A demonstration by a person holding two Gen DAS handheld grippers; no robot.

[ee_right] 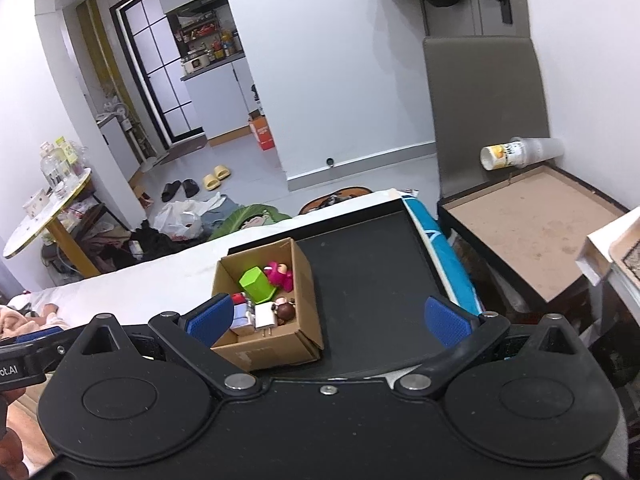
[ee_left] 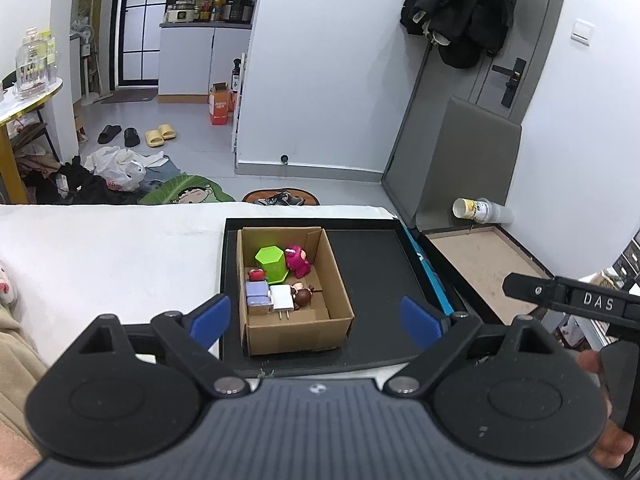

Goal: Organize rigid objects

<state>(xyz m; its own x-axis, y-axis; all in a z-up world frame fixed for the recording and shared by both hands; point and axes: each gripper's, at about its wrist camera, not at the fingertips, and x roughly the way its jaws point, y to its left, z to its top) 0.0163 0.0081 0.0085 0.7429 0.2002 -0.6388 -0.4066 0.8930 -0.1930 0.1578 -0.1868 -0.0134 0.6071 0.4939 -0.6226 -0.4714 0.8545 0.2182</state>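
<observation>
Between my left gripper (ee_left: pixel 316 317) and right gripper (ee_right: pixel 328 316), both spread wide and empty, sits the cardboard box (ee_left: pixel 340 304) on the black tray (ee_left: pixel 372 256), already holding the green hexagon (ee_left: pixel 271 263), charger (ee_left: pixel 282 298) and figurines; sorting looks nearly finished.

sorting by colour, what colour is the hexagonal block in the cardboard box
Bright green; the hexagonal block shows best in the left wrist view.
</observation>
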